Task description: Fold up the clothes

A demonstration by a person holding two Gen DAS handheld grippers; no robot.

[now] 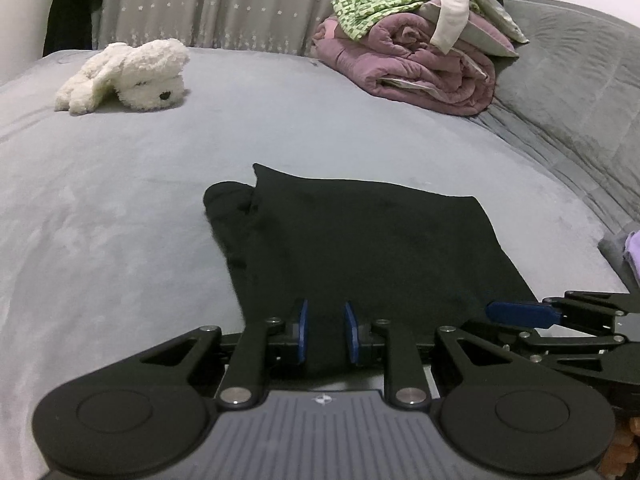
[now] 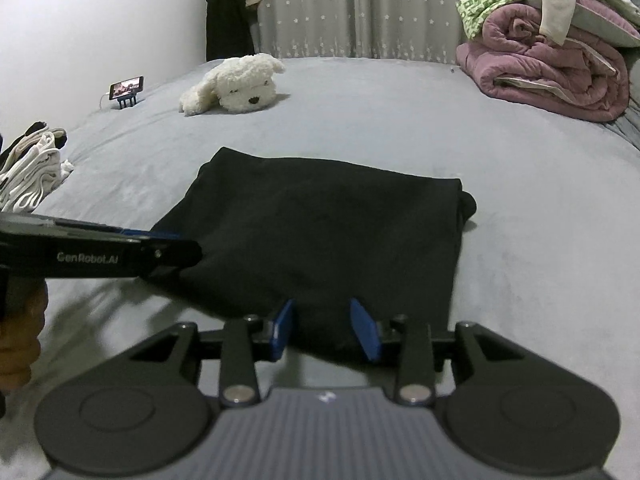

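Note:
A black garment (image 1: 360,248) (image 2: 320,232) lies folded into a rough rectangle on the grey bed (image 1: 120,208). A bunched part sticks out at its far left corner in the left wrist view. My left gripper (image 1: 326,330) sits at the garment's near edge. Its blue fingers (image 1: 301,330) stand a narrow gap apart with black cloth filling that gap. My right gripper (image 2: 326,330) holds the same near edge further right, cloth bunched between its fingers (image 2: 366,334). Each gripper shows side-on in the other's view: the right gripper (image 1: 520,314), the left gripper (image 2: 176,250).
A white plush dog (image 1: 128,76) (image 2: 240,84) lies further up the bed. A rolled pink quilt (image 1: 420,68) topped with loose clothes sits at the back right. Folded white clothes (image 2: 32,168) and a phone on a stand (image 2: 127,90) are at the left. A hand (image 2: 20,340) holds the left gripper.

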